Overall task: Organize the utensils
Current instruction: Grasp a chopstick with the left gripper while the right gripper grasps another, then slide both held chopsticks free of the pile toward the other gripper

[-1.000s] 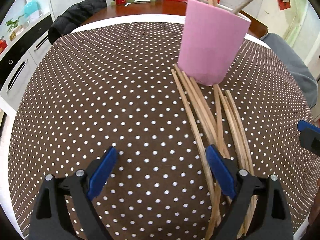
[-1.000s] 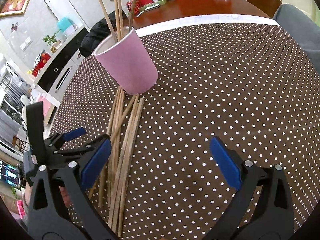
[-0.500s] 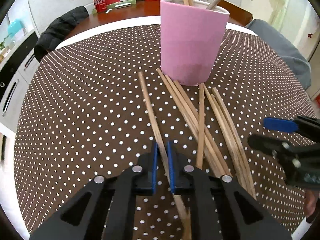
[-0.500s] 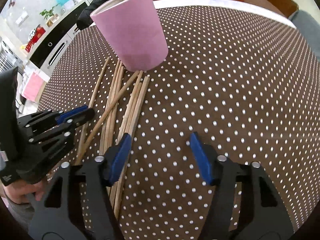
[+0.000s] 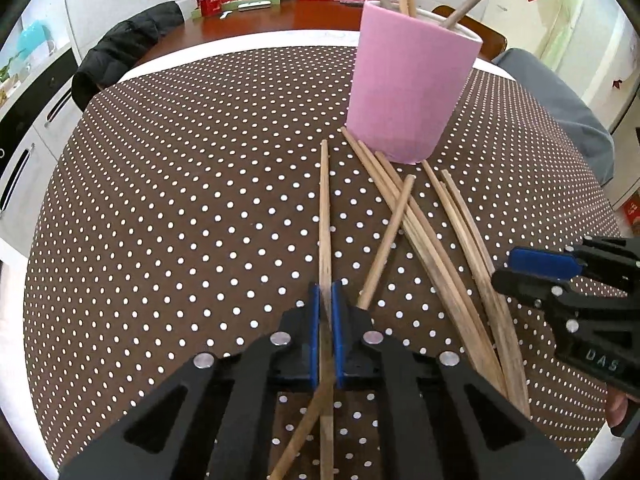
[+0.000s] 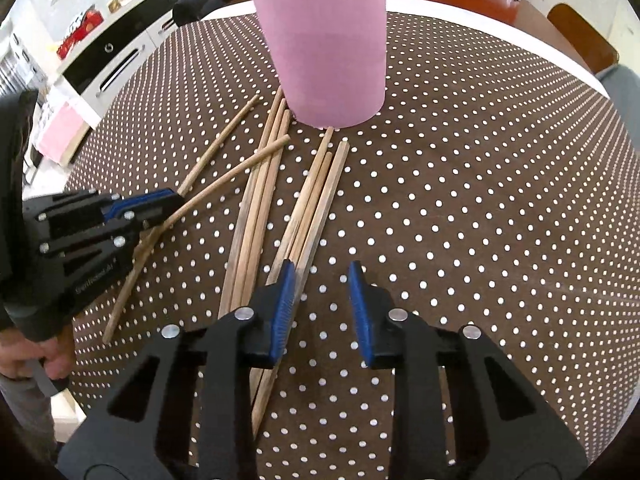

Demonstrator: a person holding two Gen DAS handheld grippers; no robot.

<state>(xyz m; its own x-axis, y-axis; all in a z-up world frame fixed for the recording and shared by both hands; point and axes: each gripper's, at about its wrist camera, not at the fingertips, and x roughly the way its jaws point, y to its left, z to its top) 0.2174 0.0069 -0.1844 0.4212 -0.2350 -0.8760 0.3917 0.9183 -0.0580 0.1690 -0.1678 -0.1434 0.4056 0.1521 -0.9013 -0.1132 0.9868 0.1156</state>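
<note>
Left gripper [image 5: 326,306] clenched on one chopstick [image 5: 325,216]; right gripper [image 6: 322,286] closing beside the loose pile.

The held chopstick runs straight ahead toward the pink cup [image 5: 408,88], tip short of its base. Remaining chopsticks [image 6: 280,216] lie fanned on the dotted tablecloth [image 6: 480,200] before the cup, which holds several upright. Right jaws closing, nothing pinched; rightmost stick passes beside the left pad.

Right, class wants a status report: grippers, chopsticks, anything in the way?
Left gripper shut on one chopstick. Right gripper closing, nothing between pads yet. Loose chopsticks beside pink cup. Nothing blocking.
</note>
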